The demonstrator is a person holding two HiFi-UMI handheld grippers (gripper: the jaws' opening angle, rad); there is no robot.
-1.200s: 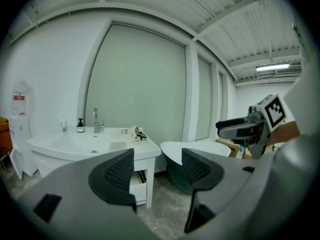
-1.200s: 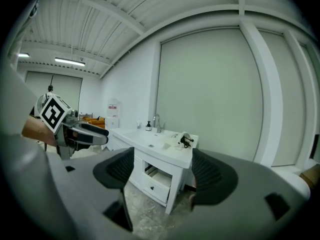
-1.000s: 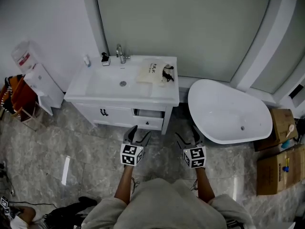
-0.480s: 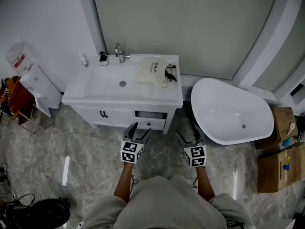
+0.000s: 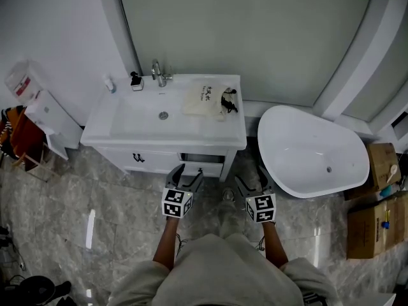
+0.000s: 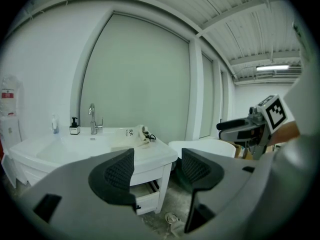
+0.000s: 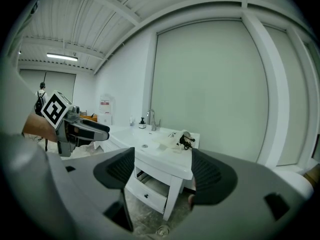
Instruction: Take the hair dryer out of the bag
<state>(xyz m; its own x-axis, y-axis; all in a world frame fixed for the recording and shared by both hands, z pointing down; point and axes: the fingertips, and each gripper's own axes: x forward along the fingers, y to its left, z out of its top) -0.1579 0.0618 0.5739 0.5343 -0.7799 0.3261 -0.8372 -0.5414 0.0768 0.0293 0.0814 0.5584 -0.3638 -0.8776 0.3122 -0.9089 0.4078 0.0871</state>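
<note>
A cream cloth bag (image 5: 205, 98) lies on the right side of the white washbasin counter (image 5: 236, 134), with the black hair dryer's cord and end (image 5: 227, 101) poking out of its mouth. The bag (image 6: 134, 132) (image 7: 172, 136) shows in both gripper views too. My left gripper (image 5: 184, 173) and right gripper (image 5: 254, 181) hang side by side over the floor in front of the vanity, well short of the bag. Both are open with nothing between their jaws.
A chrome tap (image 5: 157, 72) and a soap bottle (image 5: 135, 80) stand at the basin's back. A vanity drawer (image 5: 201, 160) is partly pulled out. A white bathtub (image 5: 312, 153) sits to the right, cardboard boxes (image 5: 375, 215) beyond it, and a white cabinet (image 5: 48, 118) to the left.
The view has moved a little closer to the vanity. A dark shape at the bottom left of the head view has slid almost out of frame. Both grippers stay open.
</note>
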